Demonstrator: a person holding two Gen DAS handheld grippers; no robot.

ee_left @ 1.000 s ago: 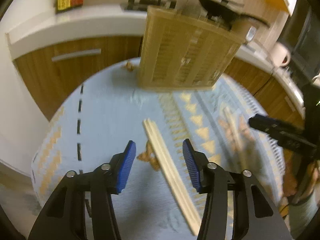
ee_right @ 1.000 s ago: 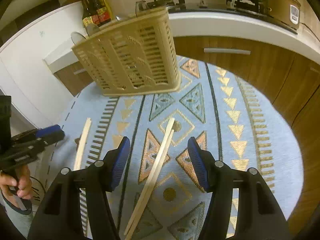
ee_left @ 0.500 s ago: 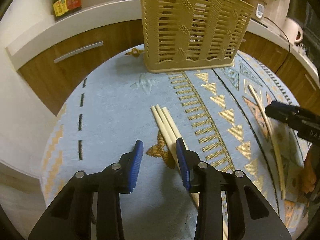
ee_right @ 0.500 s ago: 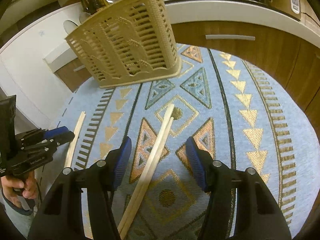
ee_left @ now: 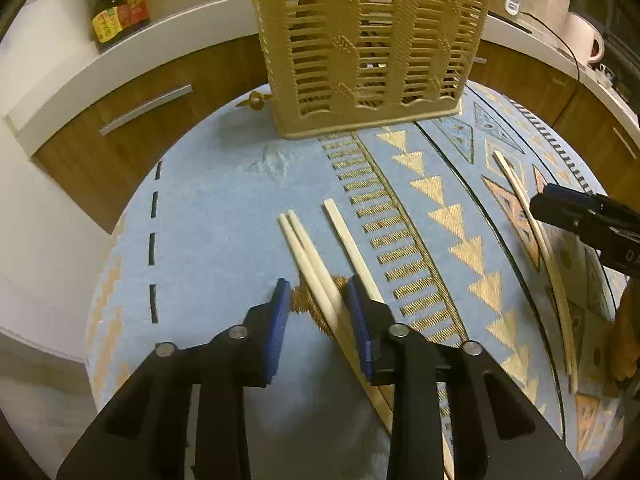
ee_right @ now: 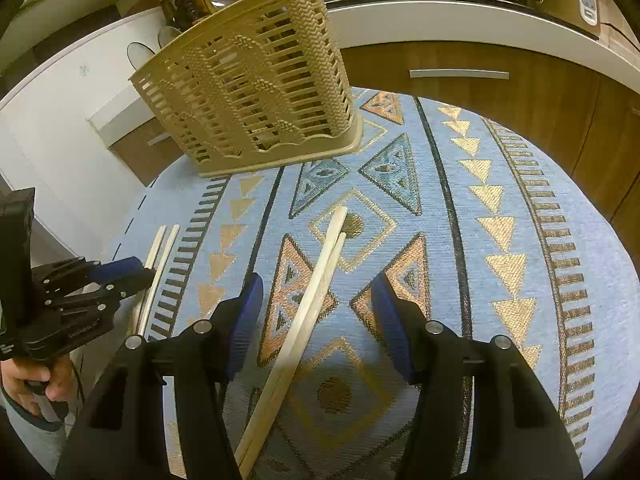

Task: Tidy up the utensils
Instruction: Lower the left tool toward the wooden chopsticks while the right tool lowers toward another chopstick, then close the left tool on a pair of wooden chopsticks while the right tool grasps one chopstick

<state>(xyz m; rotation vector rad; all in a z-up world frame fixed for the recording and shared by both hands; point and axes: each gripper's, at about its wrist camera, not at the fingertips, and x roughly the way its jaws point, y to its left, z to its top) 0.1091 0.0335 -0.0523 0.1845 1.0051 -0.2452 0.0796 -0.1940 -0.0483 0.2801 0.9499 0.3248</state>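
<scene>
Chopsticks lie loose on a round bench [ee_left: 208,240] covered by a blue cloth with gold and orange triangles. On the left, in the left wrist view, a pale pair [ee_left: 308,264] lies side by side, tips touching, slanting away from the camera; a third, squarer stick [ee_left: 352,248] lies just right of them. The left gripper [ee_left: 318,300] reaches down over the pale pair. Its jaws are closing, with the pair between the blue pads; the right pad is at the sticks, the left pad is clear of them. The squarer stick passes outside and under the right pad.

Farther right, in the right wrist view, a wooden pair [ee_right: 316,292] lies on the patterned middle of the cloth, one stick overlapping the other along its length. The right gripper [ee_right: 316,320] hovers over it, jaws well apart, the pair between them and touched by neither pad.

A tan slotted basket [ee_right: 256,92] stands upright at the far edge of the bench, well apart from both pairs. What it holds cannot be made out through the slots.
</scene>
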